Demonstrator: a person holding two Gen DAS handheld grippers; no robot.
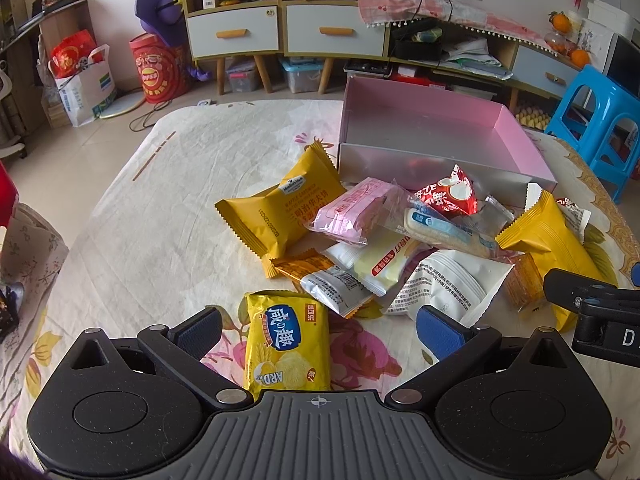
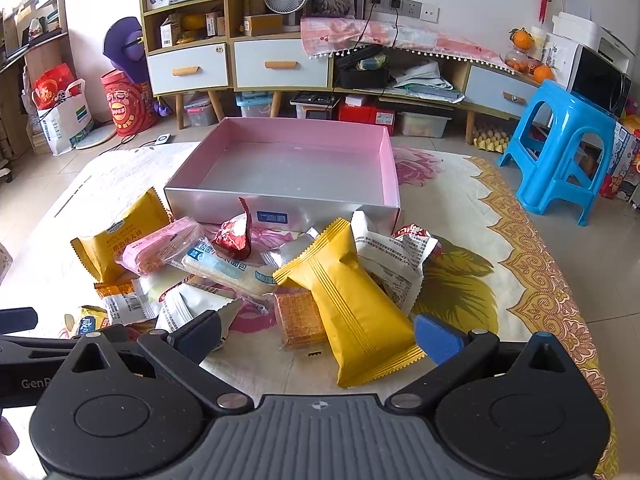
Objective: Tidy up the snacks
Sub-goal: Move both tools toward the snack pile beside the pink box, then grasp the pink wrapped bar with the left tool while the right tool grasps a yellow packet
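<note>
Nearby, blue stool [image 2: 560, 148] flanks box [image 2: 280, 204].

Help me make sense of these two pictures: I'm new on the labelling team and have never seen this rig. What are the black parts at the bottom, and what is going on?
There is no robot. A person holds a two-finger gripper in each hand, and each carries a wide-angle camera looking along its fingers. The black parts are the grippers themselves.

The left wrist view shows the left gripper, open, over a yellow cracker packet. The right wrist view shows the right gripper, open, near a plain yellow snack packet. Neither holds anything.

A pile of wrapped snacks lies on a floral cloth. Behind it stands an open pink box with nothing visible inside.
</note>
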